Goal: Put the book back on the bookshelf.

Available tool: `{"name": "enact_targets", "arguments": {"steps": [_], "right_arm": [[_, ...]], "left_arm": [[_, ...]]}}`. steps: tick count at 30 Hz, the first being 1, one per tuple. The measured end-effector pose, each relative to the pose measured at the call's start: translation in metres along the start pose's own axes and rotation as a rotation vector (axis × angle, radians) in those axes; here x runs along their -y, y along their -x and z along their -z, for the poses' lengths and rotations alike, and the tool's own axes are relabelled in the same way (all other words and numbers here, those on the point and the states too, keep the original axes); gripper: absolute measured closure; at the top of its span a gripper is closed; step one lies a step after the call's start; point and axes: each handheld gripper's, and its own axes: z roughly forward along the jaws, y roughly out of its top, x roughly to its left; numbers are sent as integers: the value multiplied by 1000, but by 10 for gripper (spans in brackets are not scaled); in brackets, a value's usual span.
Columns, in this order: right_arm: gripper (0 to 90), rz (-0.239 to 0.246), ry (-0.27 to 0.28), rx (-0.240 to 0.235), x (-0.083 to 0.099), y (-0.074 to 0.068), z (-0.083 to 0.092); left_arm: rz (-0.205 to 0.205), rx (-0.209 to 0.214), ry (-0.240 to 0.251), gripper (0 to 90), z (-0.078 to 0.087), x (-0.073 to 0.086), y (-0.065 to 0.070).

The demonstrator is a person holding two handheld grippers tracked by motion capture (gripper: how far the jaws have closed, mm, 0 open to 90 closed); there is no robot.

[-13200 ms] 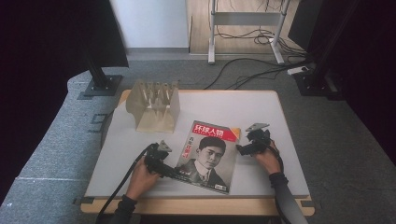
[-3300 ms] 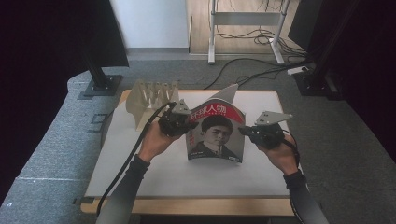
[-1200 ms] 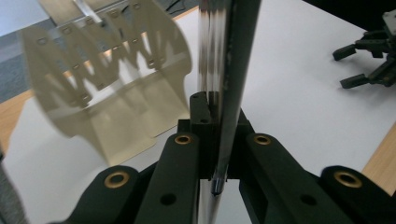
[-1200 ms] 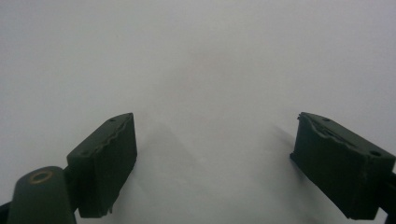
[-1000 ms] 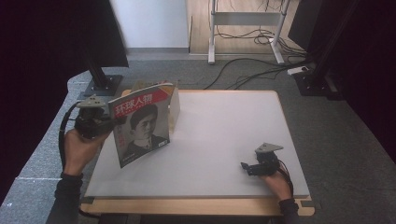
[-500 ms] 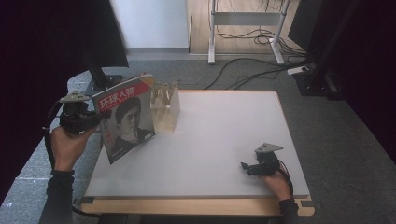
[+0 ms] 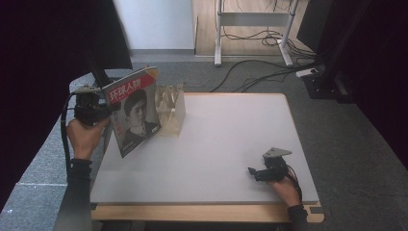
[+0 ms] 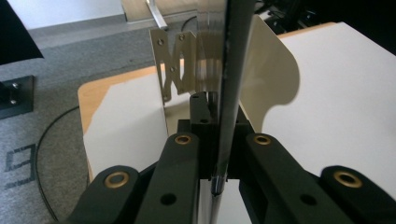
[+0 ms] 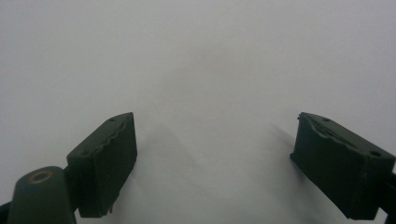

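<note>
White rectangular surface point(image 7: 216, 154): our left hand-held gripper point(image 7: 103, 109) clamps the upright red-titled portrait magazine point(image 7: 137, 113) at its left edge, beside the pale slotted wooden rack point(image 7: 172, 109). Right hand-held gripper point(image 7: 254, 173) rests near-right, jaws apart, empty.

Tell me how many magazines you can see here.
1. The magazine is held upright off the table's left edge, clamped in the left gripper, right beside the wooden rack. Whether the rack's slots hide another, I can't tell.
</note>
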Motion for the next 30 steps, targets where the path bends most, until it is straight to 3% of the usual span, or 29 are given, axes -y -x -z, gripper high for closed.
{"name": "enact_targets", "arguments": {"steps": [4, 9, 15, 19, 25, 28, 30], "right_arm": [[127, 1, 1, 0, 0, 0, 0], [127, 2, 1, -1, 0, 0, 0], [127, 1, 2, -1, 0, 0, 0], [127, 1, 2, -1, 0, 0, 0], [127, 1, 1, 1, 0, 0, 0], [127, 1, 2, 0, 0, 0, 0], [127, 1, 2, 0, 0, 0, 0]], "left_arm": [[-2, -36, 15, 871, -13, -4, 1], [9, -53, 53, 871, -28, -4, 2], [1, -37, 69, 867, -39, 5, 1], [-3, 14, 6, 852, -39, 8, -5], [9, 28, -86, 838, -39, 11, -10], [32, 24, -76, 849, -40, 15, -13], [31, -16, -50, 867, -40, 16, -12]]}}
